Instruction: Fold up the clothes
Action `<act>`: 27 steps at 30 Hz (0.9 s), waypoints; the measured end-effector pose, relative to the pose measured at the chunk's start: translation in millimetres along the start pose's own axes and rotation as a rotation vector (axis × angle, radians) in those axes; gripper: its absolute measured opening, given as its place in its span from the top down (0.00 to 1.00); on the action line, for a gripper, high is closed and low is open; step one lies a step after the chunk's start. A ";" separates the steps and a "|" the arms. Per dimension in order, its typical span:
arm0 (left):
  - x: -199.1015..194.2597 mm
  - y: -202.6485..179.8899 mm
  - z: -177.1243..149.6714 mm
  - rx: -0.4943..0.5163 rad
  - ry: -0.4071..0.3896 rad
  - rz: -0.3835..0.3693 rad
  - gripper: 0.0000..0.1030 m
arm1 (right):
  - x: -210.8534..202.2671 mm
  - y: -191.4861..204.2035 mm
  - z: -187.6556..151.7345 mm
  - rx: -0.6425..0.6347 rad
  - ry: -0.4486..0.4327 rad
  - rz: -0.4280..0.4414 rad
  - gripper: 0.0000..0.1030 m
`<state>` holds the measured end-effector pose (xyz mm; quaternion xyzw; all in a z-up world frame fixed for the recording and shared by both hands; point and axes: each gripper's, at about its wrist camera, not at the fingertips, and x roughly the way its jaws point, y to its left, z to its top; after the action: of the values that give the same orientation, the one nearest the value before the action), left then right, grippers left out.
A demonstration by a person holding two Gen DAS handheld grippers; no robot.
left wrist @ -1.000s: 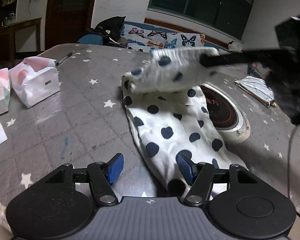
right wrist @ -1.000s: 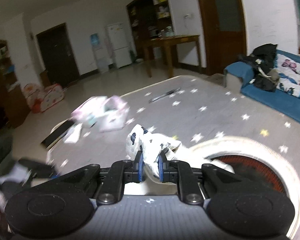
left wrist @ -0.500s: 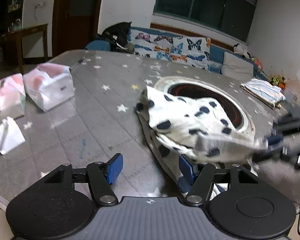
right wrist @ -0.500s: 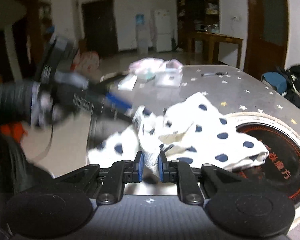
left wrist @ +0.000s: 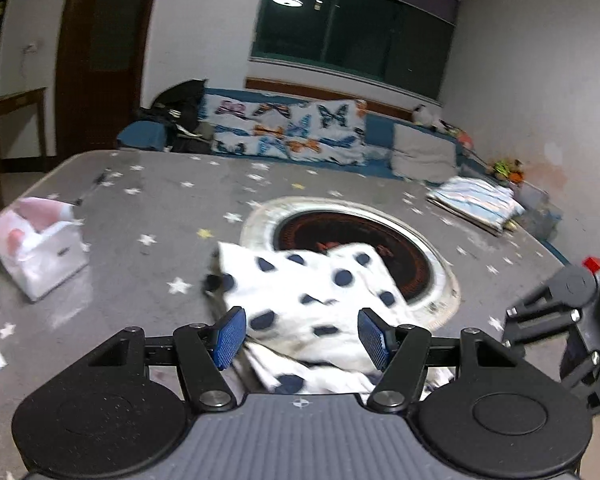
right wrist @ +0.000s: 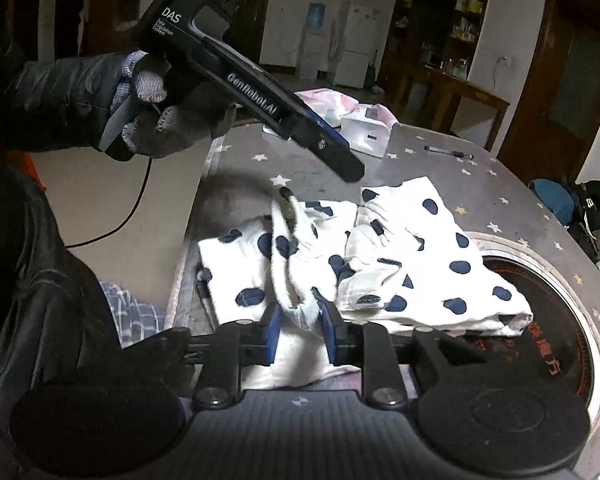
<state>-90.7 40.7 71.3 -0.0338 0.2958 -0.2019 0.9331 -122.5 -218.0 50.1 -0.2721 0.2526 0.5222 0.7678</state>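
- The polka-dot garment (right wrist: 384,256) lies in a rumpled, half-folded heap on the grey star-patterned table (left wrist: 140,208), its far edge draped over the rim of the round inset burner (left wrist: 420,248).
- The right gripper (right wrist: 298,332) pinches a bunched strip of the cloth between its blue pads (right wrist: 274,330); the jaws look slightly parted, so the hold may be loosening.
- The left gripper (left wrist: 302,336) hangs spread wide above the near edge of the garment (left wrist: 308,300), grasping nothing; in the right wrist view it sits raised clear of the table in a gloved hand (right wrist: 160,120).
- To do this step well, I judge the right gripper should lay its fold flat and square before letting go, since the layers are wrinkled and skewed.
- The left gripper would do best to pin or smooth the near layer, keeping the stack from sliding toward the burner.
- A white tissue pack (left wrist: 40,256) and a folded striped cloth (left wrist: 476,204) sit well apart from the work.
- Compared with a second ago, the lifted end of the garment has been carried over and brought down onto the rest, so the long spread shape is now a compact pile.
- The left gripper has risen, and its jaws remain spread as before.
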 end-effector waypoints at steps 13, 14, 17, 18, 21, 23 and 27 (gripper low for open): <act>-16.8 -16.3 -40.6 0.096 0.072 -0.051 0.39 | 2.4 7.4 2.2 -0.023 0.010 -0.050 0.61; -17.4 -18.6 -41.4 0.112 0.071 -0.053 0.42 | 5.5 7.7 2.6 -0.026 0.016 -0.050 0.64; -17.2 -22.3 -43.7 0.142 0.075 -0.070 0.55 | 11.8 8.5 3.6 -0.032 0.028 -0.048 0.76; -16.3 -22.4 -44.3 0.148 0.079 -0.074 0.64 | 12.1 8.5 3.8 -0.032 0.028 -0.049 0.79; -12.4 -18.9 -44.7 0.139 0.094 -0.078 0.94 | 7.5 8.0 4.0 -0.031 0.020 -0.053 0.85; -15.9 -17.9 -42.4 0.127 0.088 -0.088 0.95 | 1.3 7.5 5.5 -0.033 0.011 -0.062 0.86; -31.7 -23.8 -39.6 0.156 0.068 -0.101 0.95 | -13.9 11.6 7.5 -0.066 -0.004 -0.082 0.87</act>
<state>-145.1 33.7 60.1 0.0311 0.3086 -0.2720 0.9109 -137.1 -218.6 63.1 -0.3063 0.2224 0.4987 0.7798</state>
